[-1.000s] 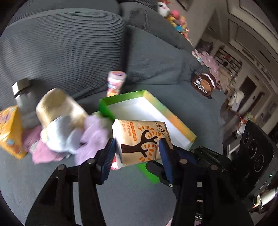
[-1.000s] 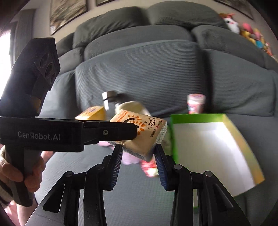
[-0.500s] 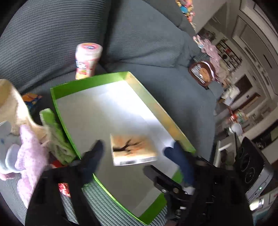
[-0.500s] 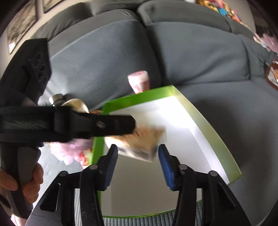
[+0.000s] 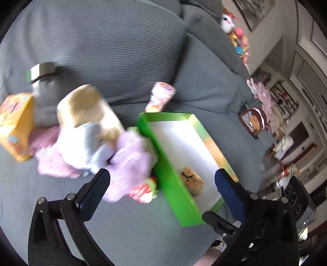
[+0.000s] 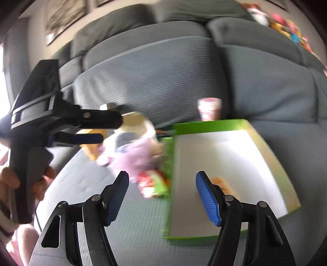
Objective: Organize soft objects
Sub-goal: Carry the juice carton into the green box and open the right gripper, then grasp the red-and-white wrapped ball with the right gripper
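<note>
Grey ribbed sofa (image 5: 114,36) fills both views, with back cushions upright behind the seat. A bottle with metal cap (image 5: 41,70) stands against the back cushion at left. A pink printed tub (image 5: 160,98) stands upright just behind the far rim of the box. Plush toys (image 5: 237,38) are piled on the sofa back at top right. A brown striped bag (image 5: 253,120) sits on the far seat. Framed pictures (image 6: 65,18) hang on the wall above the sofa. Shelving (image 5: 284,98) is blurred in the room beyond.
</note>
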